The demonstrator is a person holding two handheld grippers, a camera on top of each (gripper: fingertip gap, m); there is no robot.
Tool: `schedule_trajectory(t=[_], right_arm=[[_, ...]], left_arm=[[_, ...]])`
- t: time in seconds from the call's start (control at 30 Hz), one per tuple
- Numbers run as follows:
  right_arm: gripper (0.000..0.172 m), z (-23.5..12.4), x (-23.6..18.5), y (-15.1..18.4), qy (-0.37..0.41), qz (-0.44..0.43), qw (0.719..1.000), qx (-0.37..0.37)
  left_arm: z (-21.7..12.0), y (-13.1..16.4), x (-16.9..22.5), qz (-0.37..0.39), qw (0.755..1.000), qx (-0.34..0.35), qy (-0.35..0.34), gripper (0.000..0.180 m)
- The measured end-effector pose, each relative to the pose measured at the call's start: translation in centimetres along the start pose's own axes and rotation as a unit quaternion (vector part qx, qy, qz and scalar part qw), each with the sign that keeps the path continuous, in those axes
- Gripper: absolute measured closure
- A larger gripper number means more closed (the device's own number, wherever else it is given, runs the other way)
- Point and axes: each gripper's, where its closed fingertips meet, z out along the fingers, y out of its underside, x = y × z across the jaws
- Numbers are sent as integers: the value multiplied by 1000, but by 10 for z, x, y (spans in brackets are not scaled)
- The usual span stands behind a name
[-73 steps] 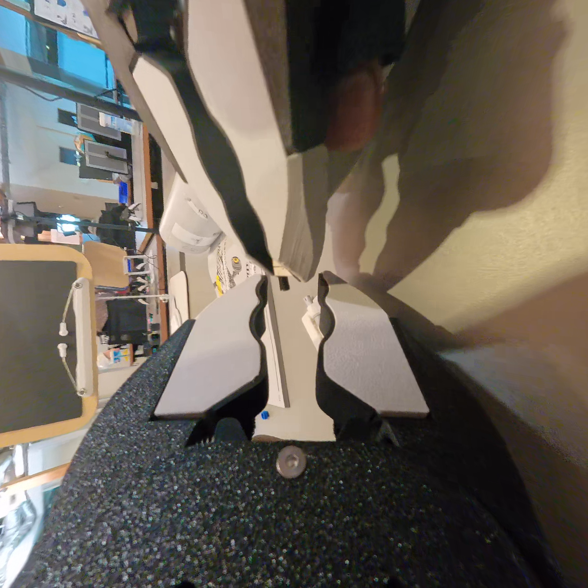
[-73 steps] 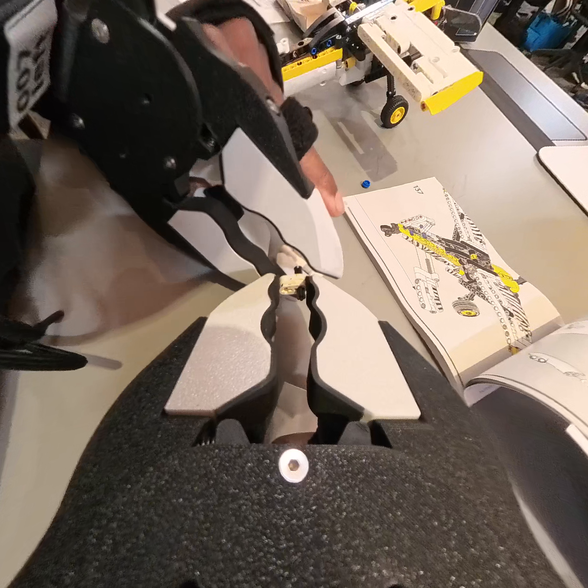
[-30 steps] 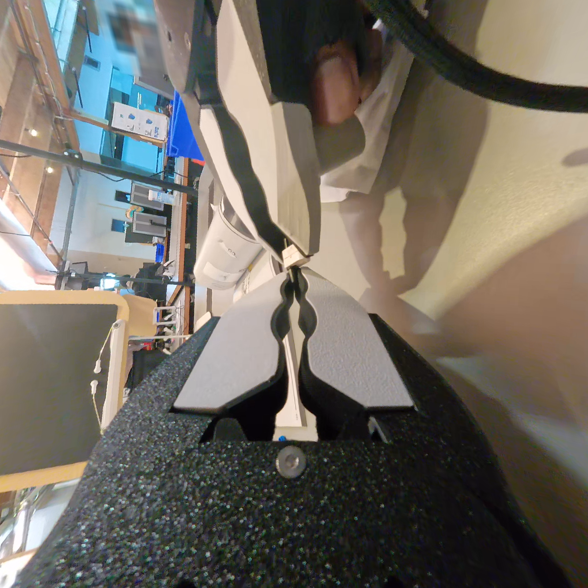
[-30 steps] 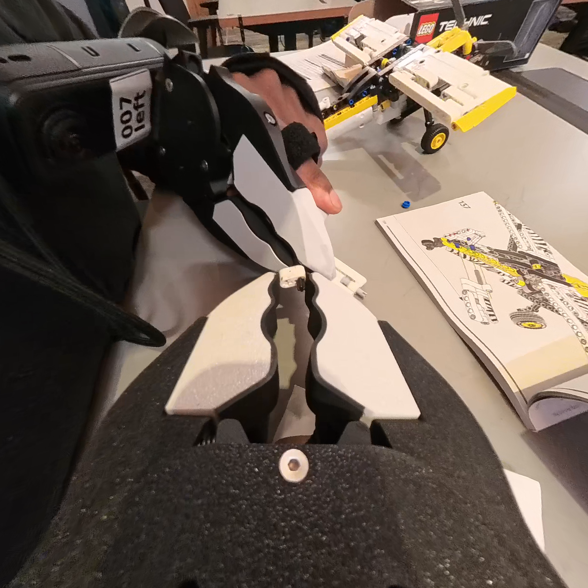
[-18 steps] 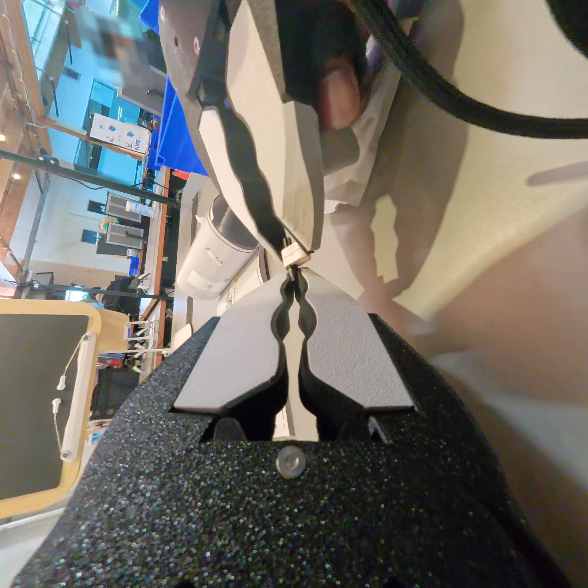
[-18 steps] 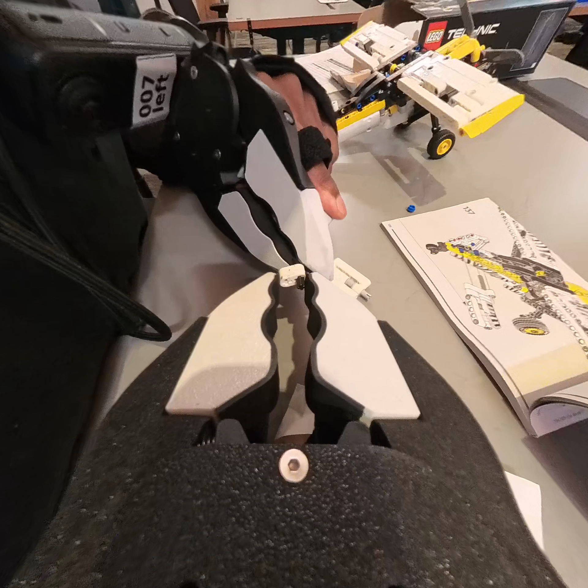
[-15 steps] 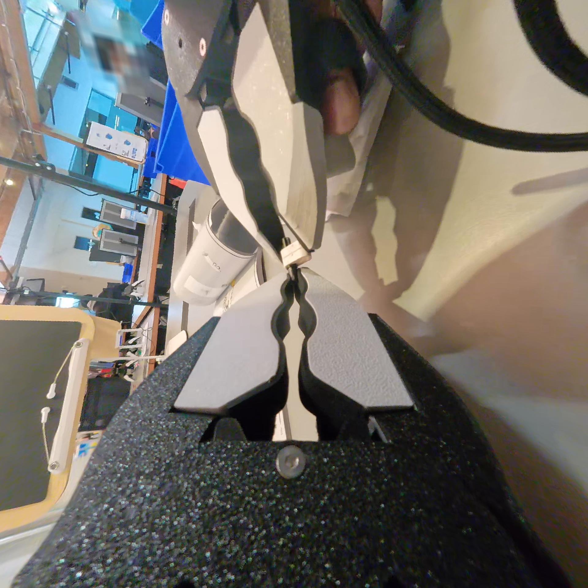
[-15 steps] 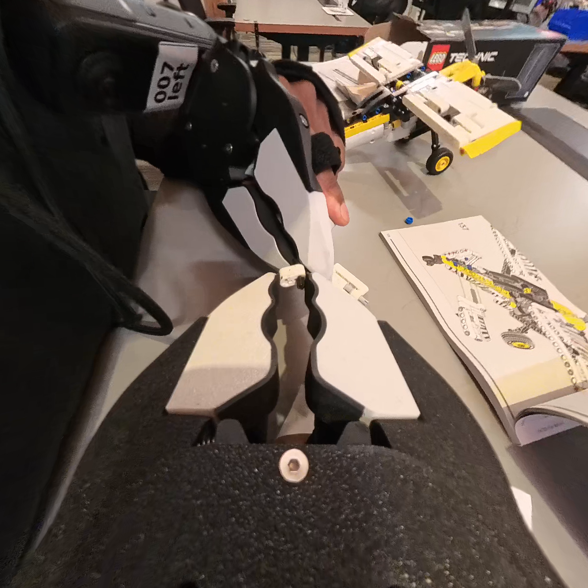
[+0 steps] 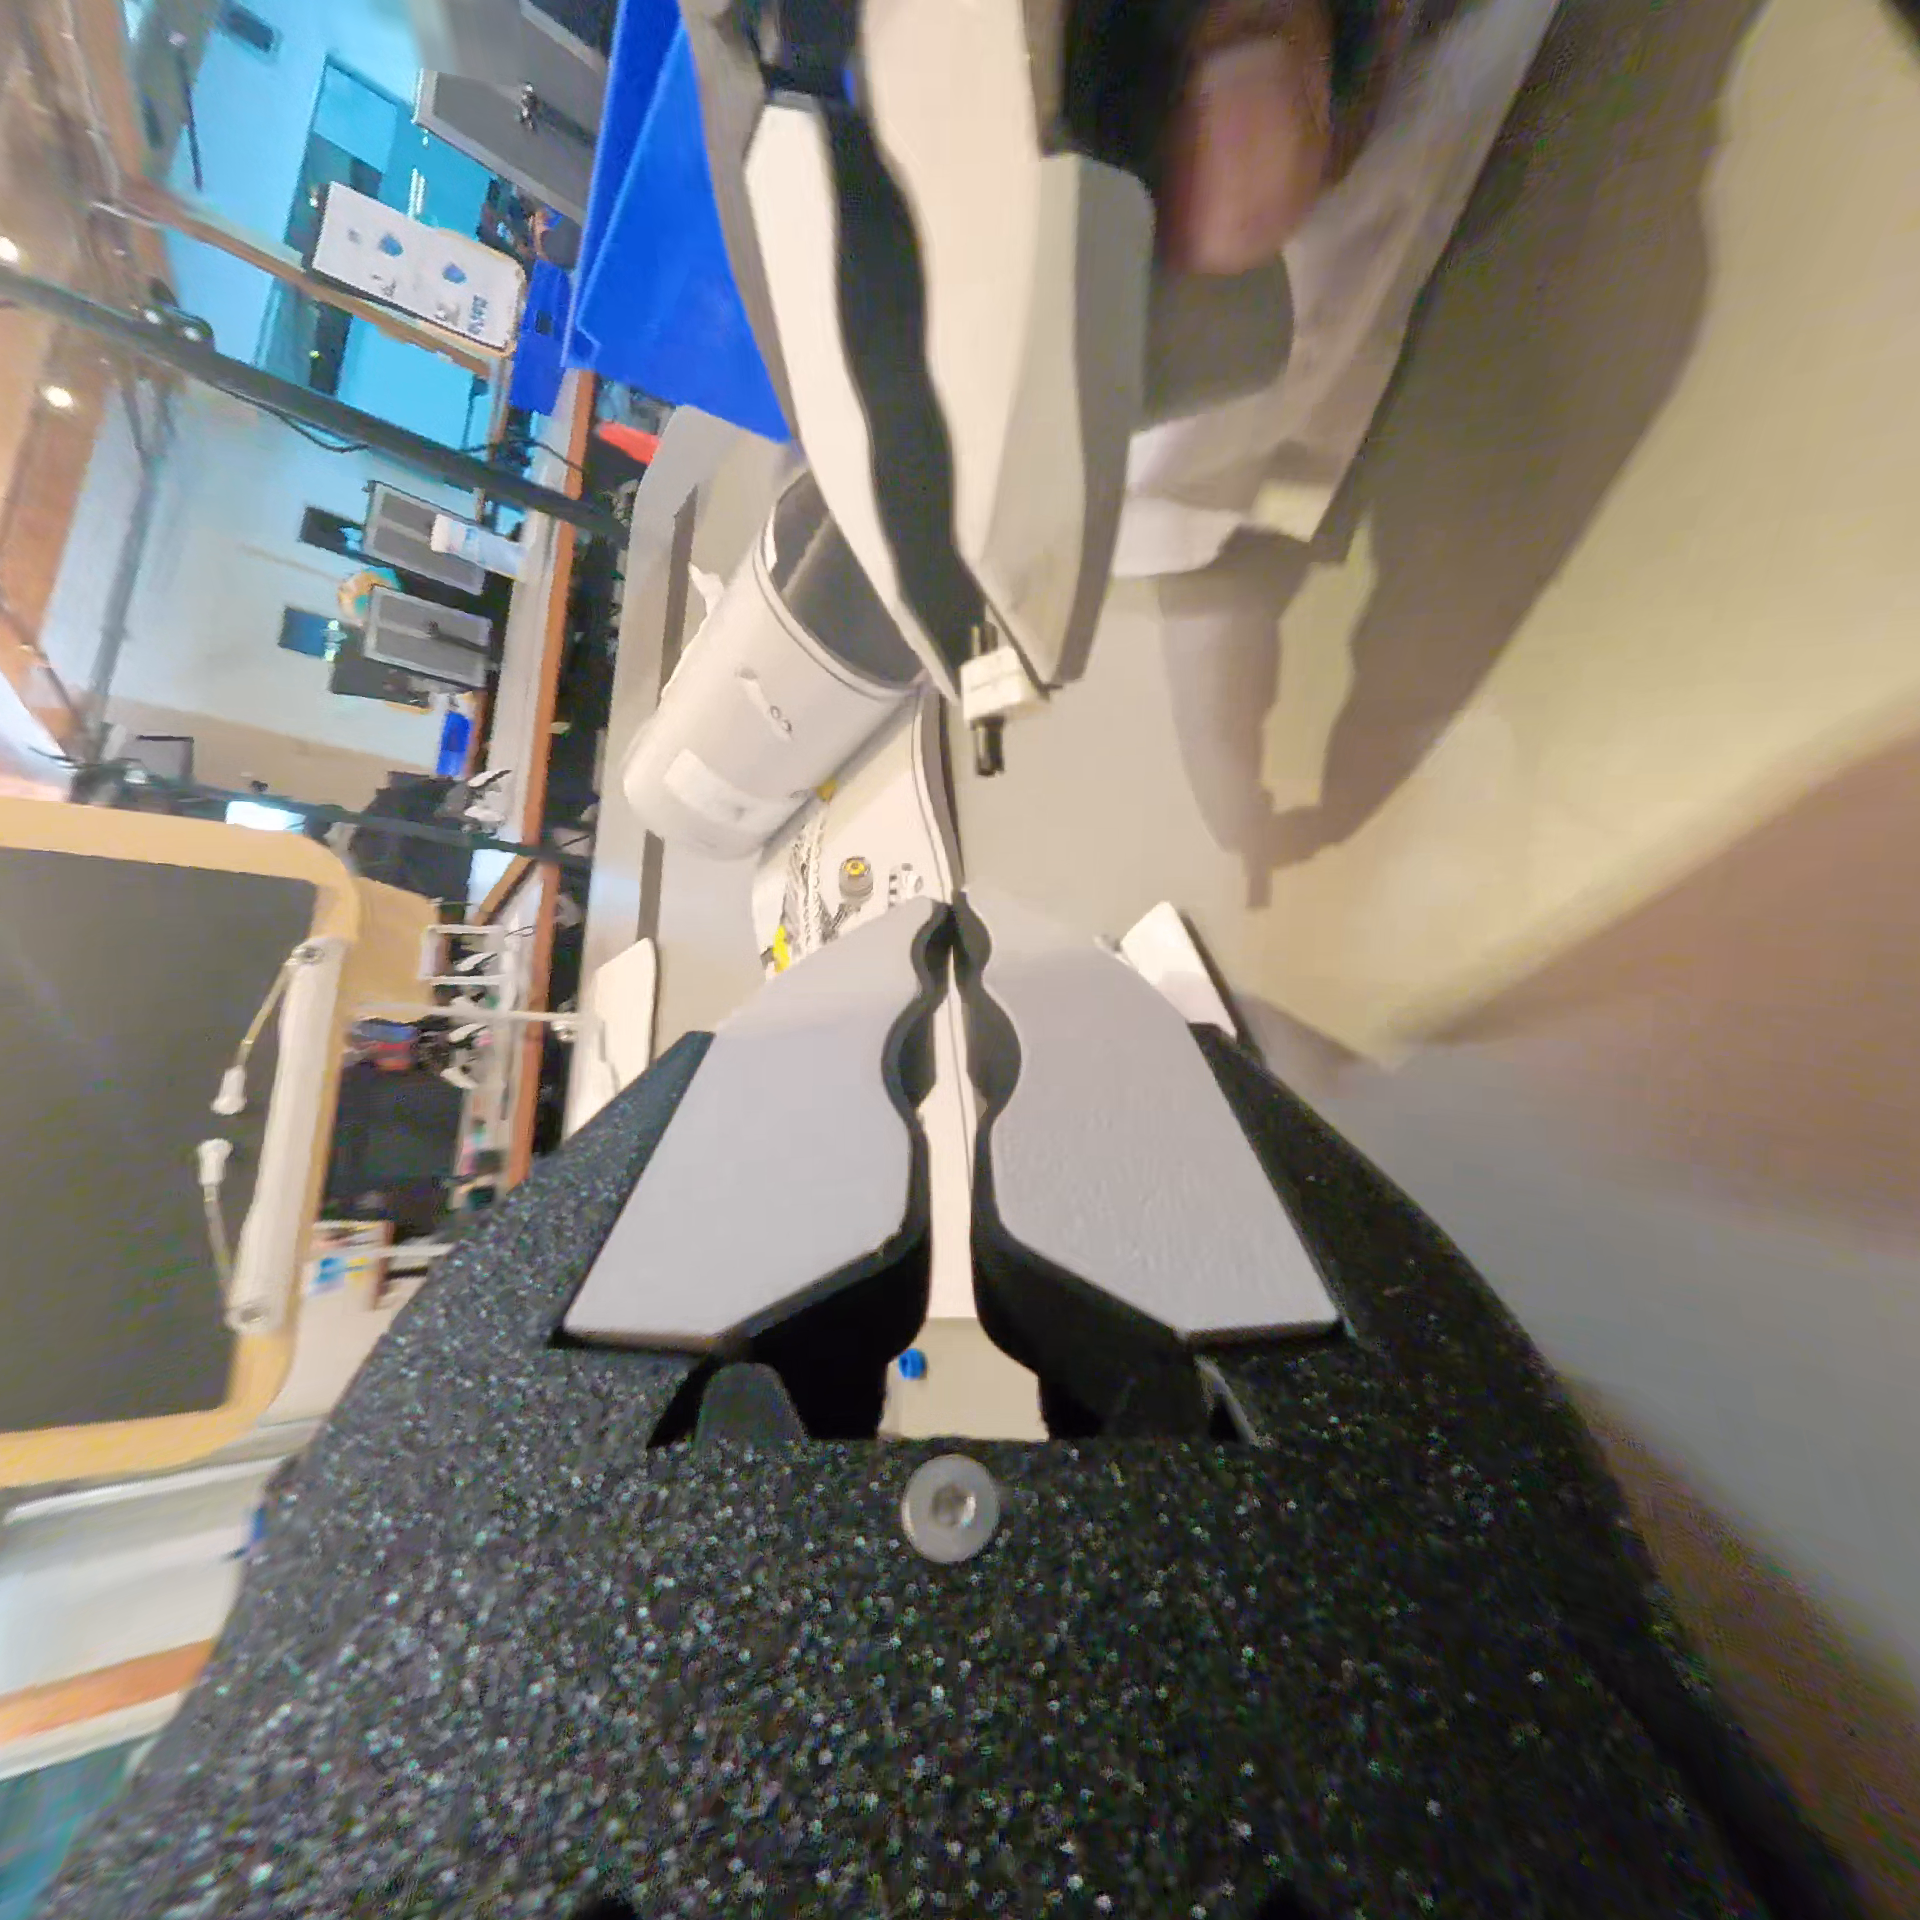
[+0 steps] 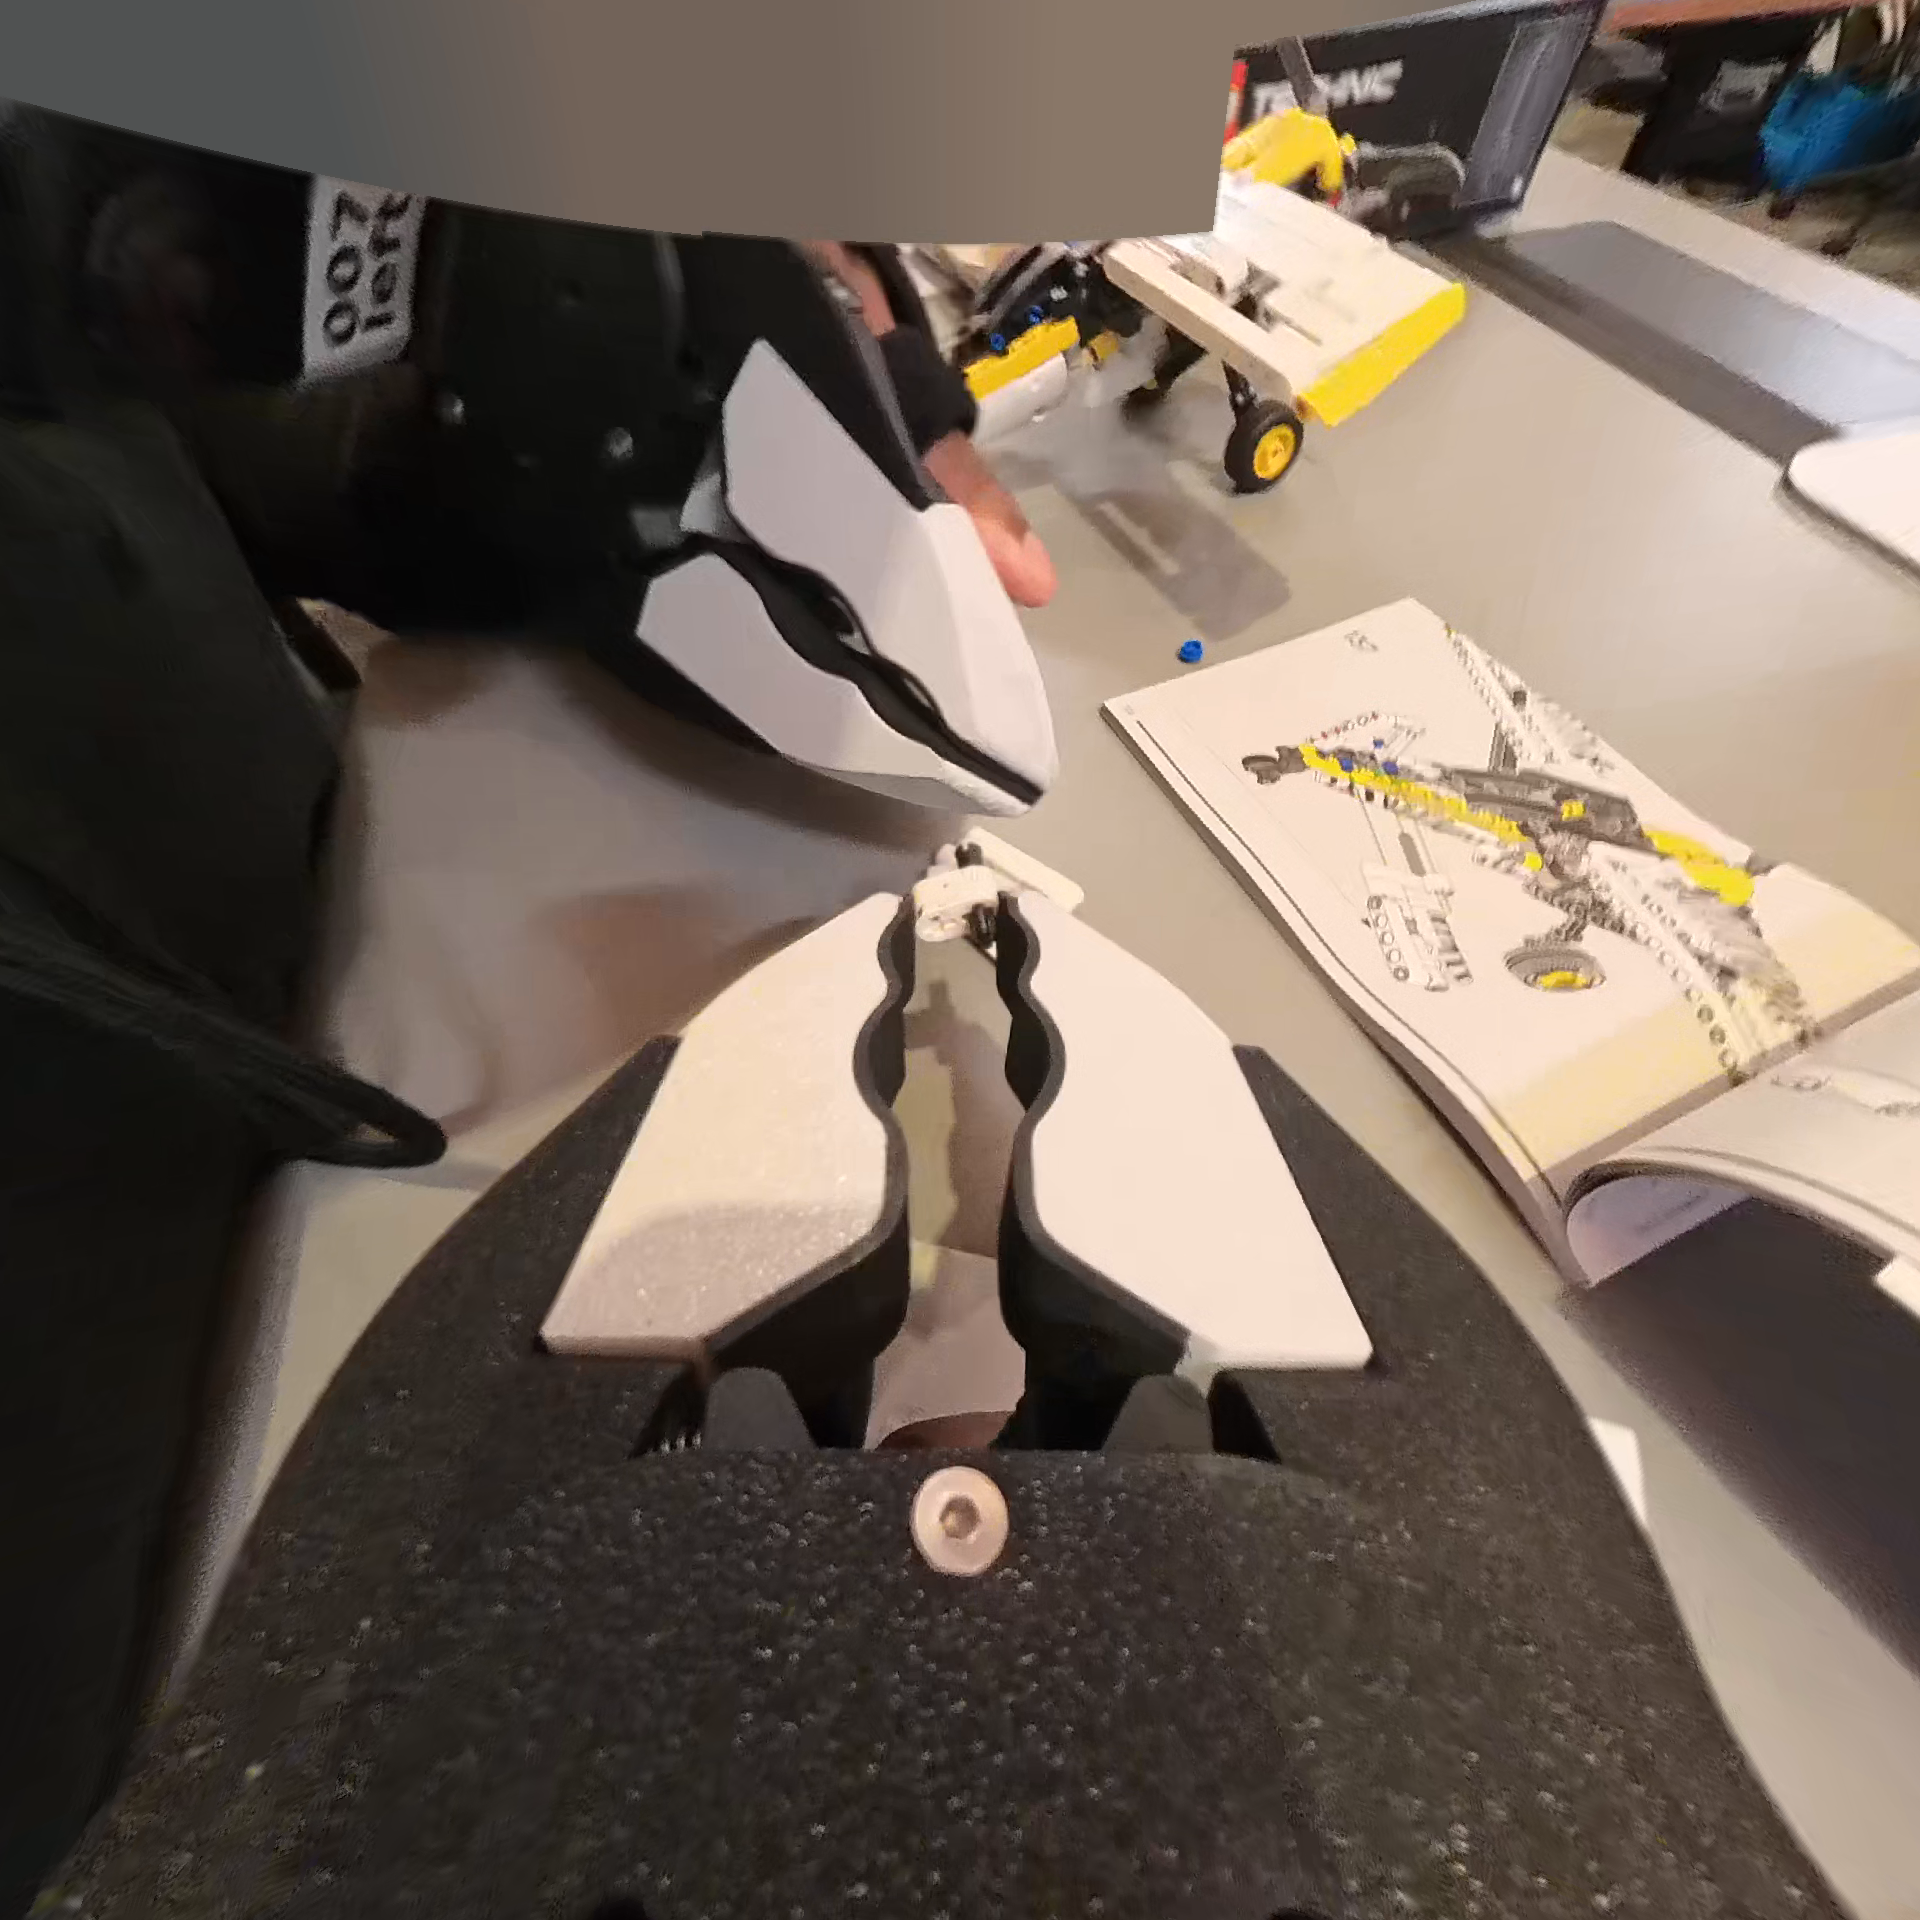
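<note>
Right gripper [image 10: 961, 914] clamped on small white brick piece with black pin [image 10: 954, 896], left gripper [image 10: 1023, 784] closed with nothing between its tips just beyond, open instruction booklet [image 10: 1475, 883] right, yellow-white model plane [image 10: 1278, 312] far on grey table [image 10: 1558, 499].

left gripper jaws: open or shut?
Shut, empty: left gripper fingertips meet with nothing between; right gripper grips the small white piece.

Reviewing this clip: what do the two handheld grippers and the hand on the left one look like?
Both the left gripper and right gripper have speckled black bodies, a silver centre screw and light grey wedge fingers with wavy black inner pads. The left carries a white printed label and a black cable. The hand wears a black fingerless glove.
</note>
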Motion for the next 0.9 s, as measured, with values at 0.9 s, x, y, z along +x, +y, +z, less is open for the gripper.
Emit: schedule_trajectory(t=[0.9], right_arm=[[153, 20, 4, -15, 33, 103, 994, 6]], left_arm=[[15, 5, -10, 55, 986, -118, -102, 178]])
